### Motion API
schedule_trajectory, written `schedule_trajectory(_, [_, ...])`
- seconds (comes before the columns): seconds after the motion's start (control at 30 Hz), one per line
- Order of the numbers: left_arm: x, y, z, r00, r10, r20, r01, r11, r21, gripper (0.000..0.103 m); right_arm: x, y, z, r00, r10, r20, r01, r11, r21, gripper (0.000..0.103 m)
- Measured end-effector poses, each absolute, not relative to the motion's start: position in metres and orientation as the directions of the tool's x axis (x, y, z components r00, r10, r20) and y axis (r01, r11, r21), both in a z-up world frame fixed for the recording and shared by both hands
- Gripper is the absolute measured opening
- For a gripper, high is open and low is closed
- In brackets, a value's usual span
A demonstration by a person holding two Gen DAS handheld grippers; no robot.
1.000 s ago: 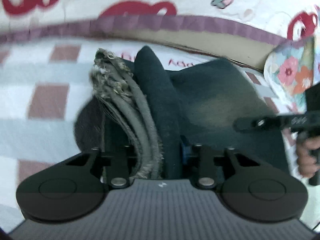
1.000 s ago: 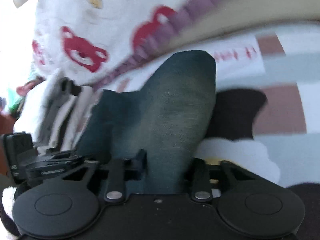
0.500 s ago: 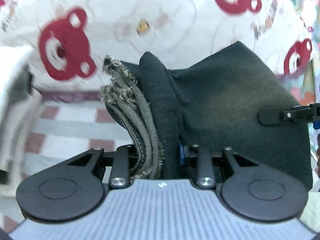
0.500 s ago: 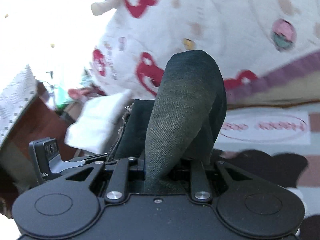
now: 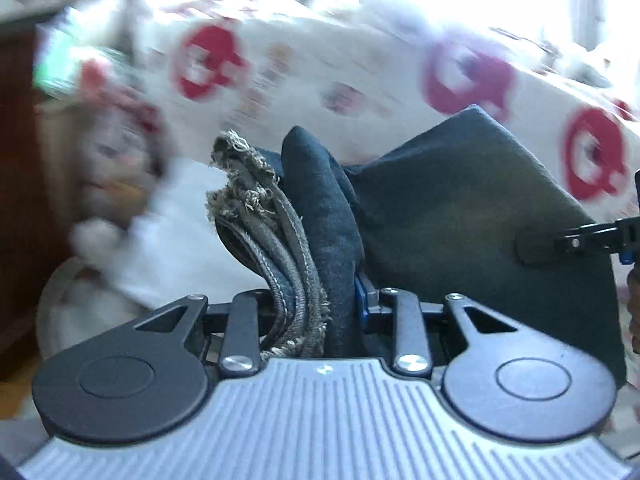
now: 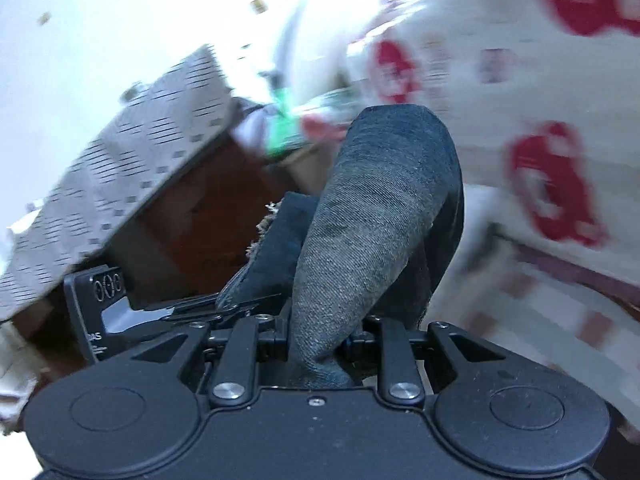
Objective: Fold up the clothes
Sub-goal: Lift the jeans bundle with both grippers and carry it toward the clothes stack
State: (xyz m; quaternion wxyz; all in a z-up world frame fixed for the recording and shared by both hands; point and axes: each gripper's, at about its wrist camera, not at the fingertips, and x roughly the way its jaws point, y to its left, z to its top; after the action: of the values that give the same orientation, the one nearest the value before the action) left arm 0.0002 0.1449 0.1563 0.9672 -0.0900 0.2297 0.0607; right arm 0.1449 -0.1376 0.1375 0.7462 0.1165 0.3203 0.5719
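Gripping the dark blue denim garment [image 5: 472,216] at two points, both tools are clamped on cloth, not empty. In the left wrist view the left gripper [image 5: 320,312] has its jaws closed on a thick bunch that includes the frayed, grey-white stitched hem [image 5: 256,216], which stands up toward 11 o'clock from the jaws. From there a broad dark panel spreads toward 2 o'clock, and at 3 o'clock a black finger of the other tool presses on the panel's edge. In the right wrist view the right gripper [image 6: 320,340] is closed on a rolled fold of the same denim that rises toward 12 o'clock, and the frayed hem shows at about 10 o'clock, just past the black body of the other tool.

So the cloth's long axis runs from one gripper to the other, side to side between the hands, with the hem end at the left hand and the plain fold at the right. Neither hand is nearer; each holds an end. The garment hangs clear in front of the white bedding printed with red bear heads [image 5: 360,80], which is heavily blurred, and the checked pink and white cover [image 6: 560,320] lies at 4 o'clock in the right view. Judging by this, the coming move depends on keeping that span taut and level while laying it down.
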Motion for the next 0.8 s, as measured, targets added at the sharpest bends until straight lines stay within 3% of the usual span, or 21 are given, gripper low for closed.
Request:
schedule_trajectory(0.17, [-0.001,0.209,0.207,0.861,0.269,-0.432,-0.312,0.95,-0.03,0.027,0.181,-0.05,0.156,-0.035,0.976,-0.216,-0.784,0.107,0.611,0.025])
schedule_trajectory(0.33, [0.07,0.268,0.215,0.82,0.357,-0.448,-0.36,0.929,0.082,0.027,0.241,0.004,0.112,-0.047,0.998,-0.049,-0.711,0.001,0.703,0.025])
schedule_trajectory(0.47, [0.165,0.297,0.171,0.733,0.412,-0.541,-0.356,0.911,0.211,0.025,0.288,0.04,0.058,0.072,0.995,-0.066,-0.64,0.097,0.762,0.025])
schedule_trajectory(0.6, [0.232,0.322,0.125,0.692,0.376,-0.616,-0.366,0.919,0.15,0.025,0.317,0.056,0.032,0.17,0.978,-0.121,-0.594,0.2,0.779,0.026])
schedule_trajectory(0.8, [0.237,0.301,0.134,0.775,0.297,-0.557,-0.264,0.954,0.141,0.023,0.313,0.016,-0.004,0.216,0.976,-0.012,-0.462,0.113,0.88,0.026])
